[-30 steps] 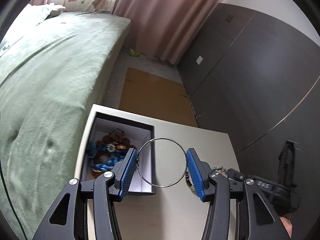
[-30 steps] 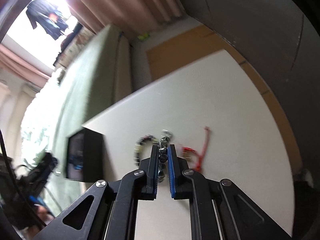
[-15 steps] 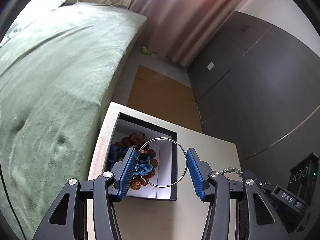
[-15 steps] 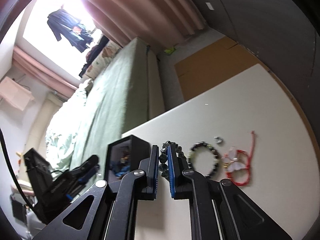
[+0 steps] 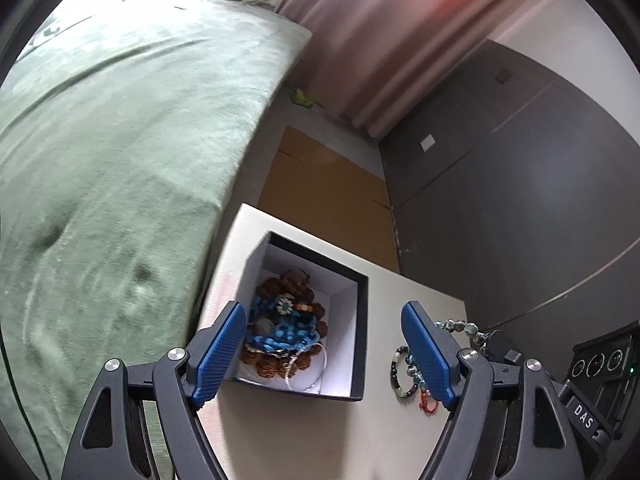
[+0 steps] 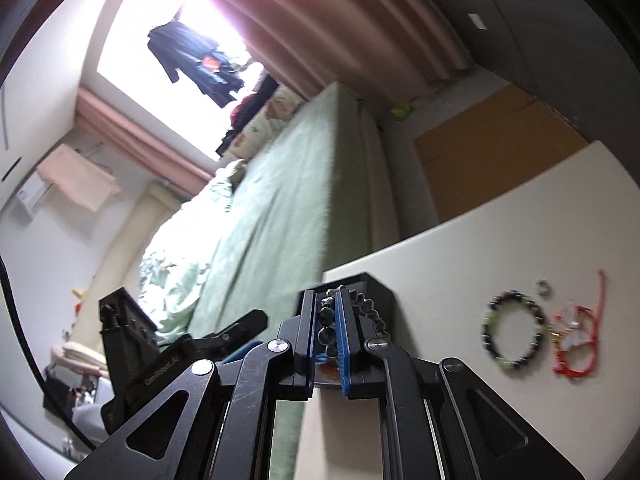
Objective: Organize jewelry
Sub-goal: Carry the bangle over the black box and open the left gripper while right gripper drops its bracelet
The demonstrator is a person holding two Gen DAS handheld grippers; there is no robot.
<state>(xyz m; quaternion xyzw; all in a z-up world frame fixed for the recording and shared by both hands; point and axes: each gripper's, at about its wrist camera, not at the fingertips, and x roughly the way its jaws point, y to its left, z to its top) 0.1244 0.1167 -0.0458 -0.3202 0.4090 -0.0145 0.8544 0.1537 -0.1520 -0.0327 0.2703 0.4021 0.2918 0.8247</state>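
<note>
A black box with a white lining (image 5: 362,320) stands open on the white table (image 5: 304,440). It holds brown and blue beaded pieces (image 5: 286,330) and a thin metal ring (image 5: 316,372). My left gripper (image 5: 324,354) is open and empty, just above the box. My right gripper (image 6: 325,334) is shut on a dark beaded bracelet (image 6: 328,320), held above the table beside the box (image 6: 380,292); its beads also show in the left wrist view (image 5: 460,326). A dark bead bracelet (image 6: 514,334) and a red cord bracelet (image 6: 576,338) lie on the table.
A bed with a green cover (image 5: 120,140) runs along the table's left side. Dark wardrobe doors (image 5: 520,200) stand on the right. A brown cardboard sheet (image 5: 324,188) lies on the floor beyond the table. A small metal piece (image 6: 544,288) lies near the bracelets.
My left gripper has opened wider and let the metal ring fall into the box. My right gripper has lifted the dark beaded bracelet off the table and carried it toward the box.
</note>
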